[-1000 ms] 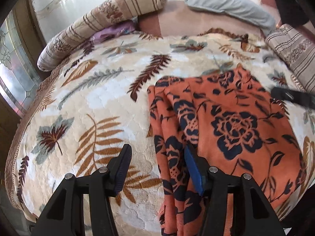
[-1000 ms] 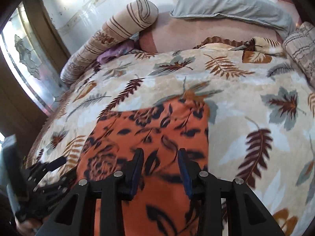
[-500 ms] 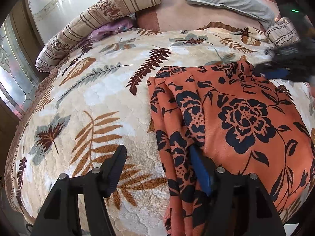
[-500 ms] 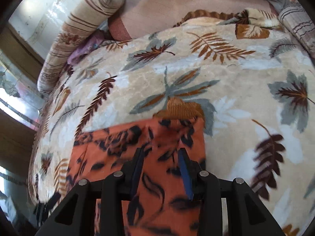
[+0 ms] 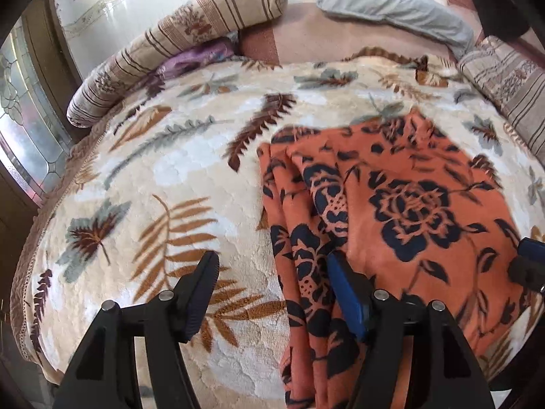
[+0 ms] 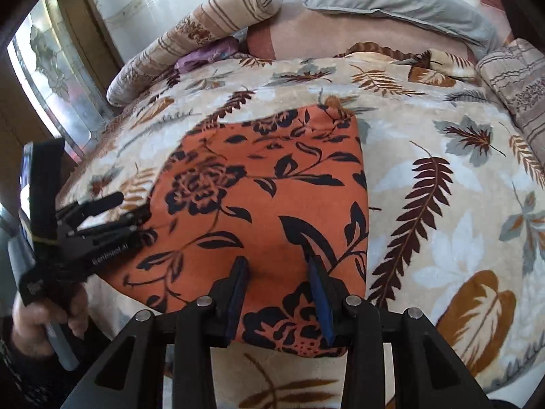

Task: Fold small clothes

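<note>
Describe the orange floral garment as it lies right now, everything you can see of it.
The orange garment is soft, fleecy-looking cloth printed with dark navy roses and leaves. It lies flat on the leaf-patterned blanket, folded into a rough rectangle; its left edge is bunched into long pleats. The right gripper and left gripper are both open; neither clamps it, though whether their fingers touch it is unclear.

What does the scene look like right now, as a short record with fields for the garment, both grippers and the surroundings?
garment: orange floral cloth lying on the leaf-print blanket, bunched in pleats along its left edge
left gripper: open, fingers straddling the pleated edge
right gripper: open, over the cloth's near right part
surroundings: striped bolster, grey pillow, purple fabric beneath the bolster
</note>
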The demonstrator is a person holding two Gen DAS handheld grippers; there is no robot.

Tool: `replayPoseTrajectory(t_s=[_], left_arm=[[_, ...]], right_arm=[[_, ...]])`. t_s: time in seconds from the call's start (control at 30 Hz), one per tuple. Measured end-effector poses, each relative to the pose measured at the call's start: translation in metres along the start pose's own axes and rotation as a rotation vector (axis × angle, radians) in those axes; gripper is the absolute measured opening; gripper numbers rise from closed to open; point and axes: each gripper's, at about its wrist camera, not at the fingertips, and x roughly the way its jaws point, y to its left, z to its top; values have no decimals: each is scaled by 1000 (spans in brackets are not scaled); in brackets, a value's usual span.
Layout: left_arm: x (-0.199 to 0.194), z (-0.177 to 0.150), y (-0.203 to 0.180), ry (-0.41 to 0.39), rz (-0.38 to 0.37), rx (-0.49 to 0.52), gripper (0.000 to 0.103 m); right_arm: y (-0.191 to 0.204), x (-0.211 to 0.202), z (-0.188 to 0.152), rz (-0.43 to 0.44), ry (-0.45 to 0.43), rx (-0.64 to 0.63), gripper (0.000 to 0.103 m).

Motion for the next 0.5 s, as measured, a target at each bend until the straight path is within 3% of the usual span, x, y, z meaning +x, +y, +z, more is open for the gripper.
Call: replayPoseTrajectory(t_s=[0.2, 0.23, 0.3, 0.5], left_arm=[[-62, 18, 4, -129, 46, -16, 69], [-71, 22, 6, -145, 47, -24, 72], [-93, 28, 9, -189, 54, -44, 80], [-146, 44, 9, -280, 80, -63, 84]], right_arm=[[10, -62, 12, -77, -175, -34, 40], [10, -71, 14, -68, -198, -34, 48], [10, -87, 17, -64, -239, -12, 54], [19, -128, 16, -75, -325, -15, 54]])
